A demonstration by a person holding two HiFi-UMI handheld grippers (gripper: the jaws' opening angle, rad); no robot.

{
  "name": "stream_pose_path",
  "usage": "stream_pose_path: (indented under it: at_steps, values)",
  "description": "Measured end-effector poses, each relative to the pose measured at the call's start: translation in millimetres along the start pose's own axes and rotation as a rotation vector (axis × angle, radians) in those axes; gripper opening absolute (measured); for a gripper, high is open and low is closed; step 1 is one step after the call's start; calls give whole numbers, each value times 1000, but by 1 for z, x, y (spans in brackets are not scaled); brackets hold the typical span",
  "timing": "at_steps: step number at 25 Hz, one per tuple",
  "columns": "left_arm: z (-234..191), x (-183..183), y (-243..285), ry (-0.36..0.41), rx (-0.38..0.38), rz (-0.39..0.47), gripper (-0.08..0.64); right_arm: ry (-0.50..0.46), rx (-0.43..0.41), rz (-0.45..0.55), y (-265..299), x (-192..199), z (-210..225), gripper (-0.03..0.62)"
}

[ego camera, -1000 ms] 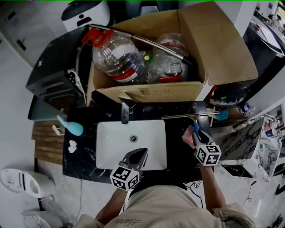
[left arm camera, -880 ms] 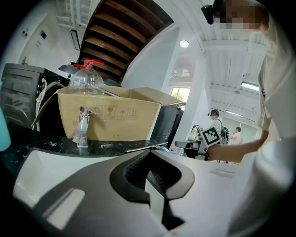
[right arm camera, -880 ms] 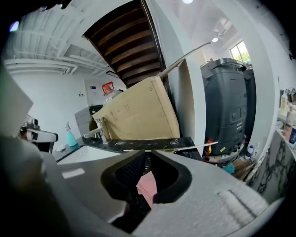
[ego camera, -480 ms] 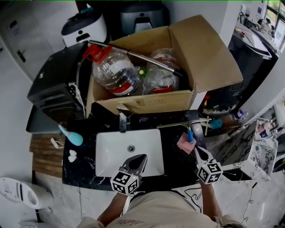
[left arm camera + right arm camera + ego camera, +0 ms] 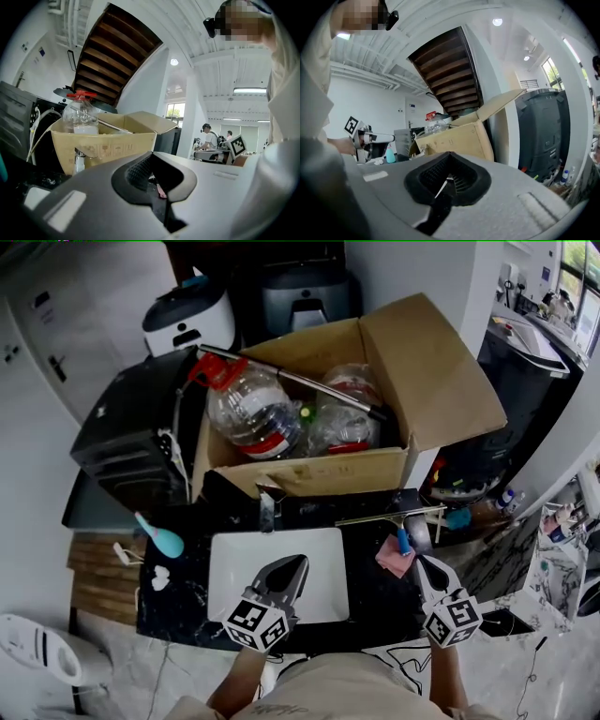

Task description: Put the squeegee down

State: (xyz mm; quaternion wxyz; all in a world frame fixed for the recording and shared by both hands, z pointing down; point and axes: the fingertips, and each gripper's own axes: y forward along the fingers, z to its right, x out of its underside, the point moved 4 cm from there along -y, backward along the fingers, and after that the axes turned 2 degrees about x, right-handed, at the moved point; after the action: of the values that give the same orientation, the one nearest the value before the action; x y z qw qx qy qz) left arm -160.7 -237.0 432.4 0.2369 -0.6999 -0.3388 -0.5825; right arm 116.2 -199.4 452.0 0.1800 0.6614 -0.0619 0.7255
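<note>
The squeegee (image 5: 397,538), with a blue handle and a long metal blade, lies on the black counter (image 5: 370,592) right of the white sink (image 5: 234,554). Its handle end rests by a pink cloth (image 5: 392,561). My right gripper (image 5: 421,562) hovers just in front of the cloth, shut and empty, clear of the handle. In the right gripper view the right gripper (image 5: 450,154) has its pads together with nothing between them. My left gripper (image 5: 300,563) hangs above the sink's front part, also shut and empty. The left gripper (image 5: 151,154) points level toward the cardboard box (image 5: 103,140).
A big open cardboard box (image 5: 441,371) full of clear plastic bottles (image 5: 248,409) stands behind the sink. A faucet (image 5: 267,507) rises at the sink's back rim. A teal brush (image 5: 167,542) lies at the counter's left. Dark appliances (image 5: 127,432) stand to the left.
The right gripper left the squeegee's blue handle, drew back toward me and rose. The left gripper rose too. The squeegee stays lying on the counter.
</note>
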Motion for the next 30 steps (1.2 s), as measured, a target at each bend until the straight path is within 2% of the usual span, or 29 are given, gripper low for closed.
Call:
stream_pose_path:
  at_steps: [2, 6, 13, 18, 30]
  values:
    - [2, -5, -1, 0, 3, 17, 17, -13, -22, 30, 0, -13, -5, 2]
    - [7, -19, -2, 23, 9, 41, 17, -103, -59, 56, 4, -30, -13, 2]
    - [9, -37, 0, 79, 12, 74, 17, -118, -83, 110, 2, -45, -22, 2]
    - [10, -49, 1, 66, 26, 103, 17, -117, -84, 116, 1, -48, -21, 2]
    - [9, -20, -10, 41, 0, 23, 17, -76, -63, 88, -12, -29, -18, 2]
